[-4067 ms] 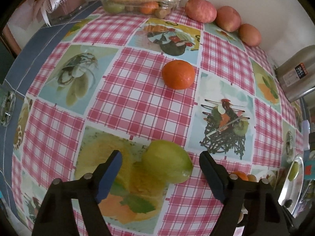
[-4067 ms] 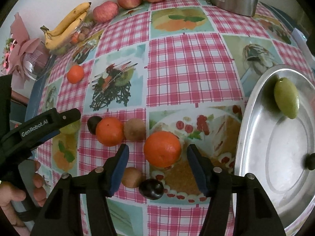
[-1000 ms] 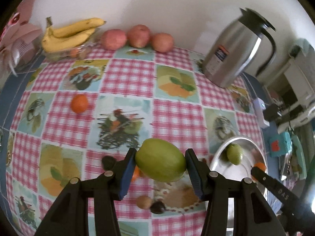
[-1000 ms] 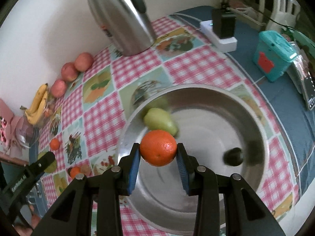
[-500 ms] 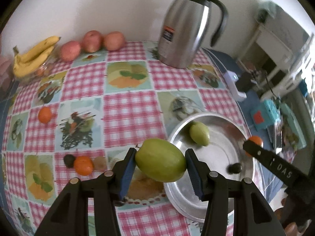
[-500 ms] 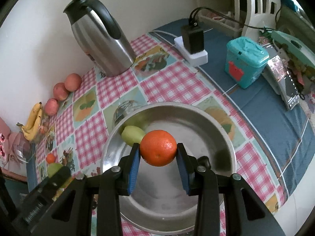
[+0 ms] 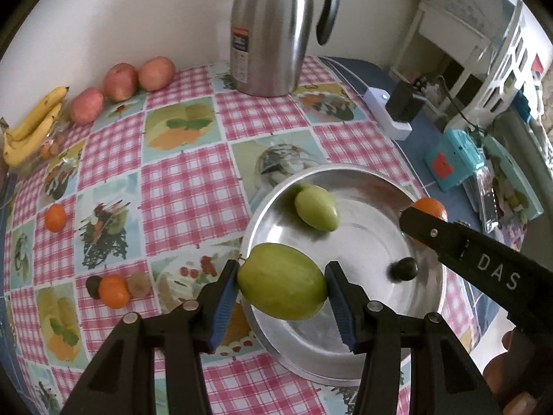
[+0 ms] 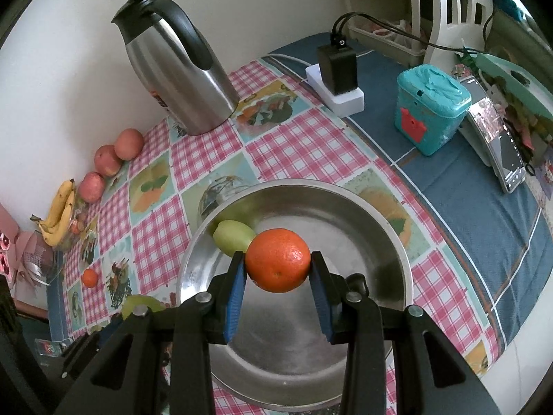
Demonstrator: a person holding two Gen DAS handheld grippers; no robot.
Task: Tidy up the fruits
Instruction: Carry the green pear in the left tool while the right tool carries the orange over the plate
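The left gripper (image 7: 281, 292) is clamped on a large green fruit (image 7: 282, 287), whose long axis runs crosswise between the two blue pads, its blunt tip toward the right pad. It hangs over the near-left rim of the steel plate (image 7: 345, 370). The gripper reaches forward over the checked tablecloth (image 7: 186, 186), slightly tilted down.

The right gripper (image 8: 278, 278) is closed on an orange (image 8: 278, 264), held above the middle of the same plate (image 8: 390, 231); from the left wrist view this gripper enters from the right, its fingers aimed toward the far left across the plate.

In the plate lie a smaller green fruit (image 7: 316, 207), its long axis slanting from far-left to near-right with the pointed end near-right, and a dark plum (image 7: 402, 269), well apart from it.

On the cloth left of the plate sit another orange (image 7: 114, 290) between a dark fruit (image 7: 92, 285) and a kiwi (image 7: 139, 283). A steel thermos jug (image 7: 269, 31) stands at the wall.
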